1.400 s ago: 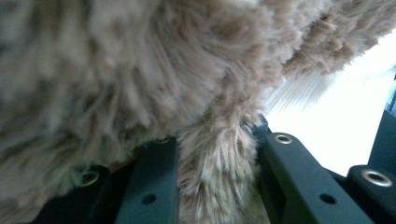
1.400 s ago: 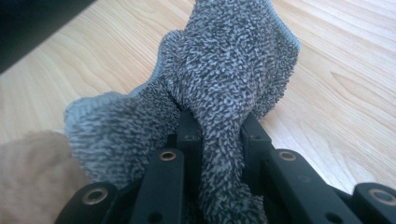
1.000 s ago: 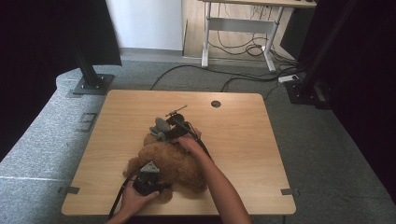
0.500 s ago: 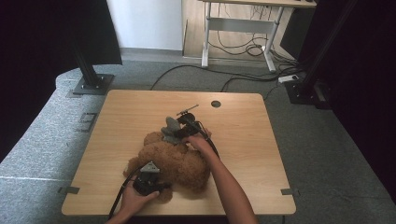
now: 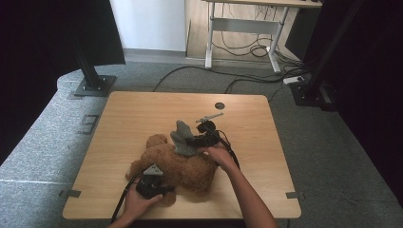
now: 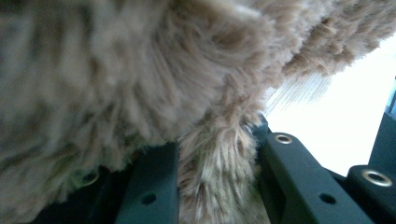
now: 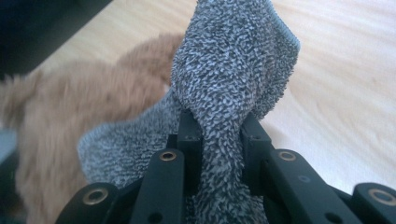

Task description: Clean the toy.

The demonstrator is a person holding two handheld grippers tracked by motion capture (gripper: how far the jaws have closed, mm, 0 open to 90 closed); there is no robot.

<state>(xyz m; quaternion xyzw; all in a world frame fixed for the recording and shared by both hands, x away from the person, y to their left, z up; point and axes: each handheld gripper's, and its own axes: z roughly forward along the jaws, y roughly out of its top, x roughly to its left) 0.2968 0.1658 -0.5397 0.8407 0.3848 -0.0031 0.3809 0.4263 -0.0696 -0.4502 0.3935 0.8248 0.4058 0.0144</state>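
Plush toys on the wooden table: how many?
1: a brown furry teddy bear lying at the table's near middle, with a grey terry cloth draped over it. Anything beneath the bear would be hidden.

Grey carpet [image 5: 342, 156] surrounds the wooden table [image 5: 142, 109]; a white-legged desk [image 5: 247, 23] stands behind.

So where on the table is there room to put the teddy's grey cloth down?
Bare wood runs along the table's far edge, both sides of the round hole, and down its left and right sides. The near middle is crowded: the teddy bear, grey cloth, left gripper and right gripper.
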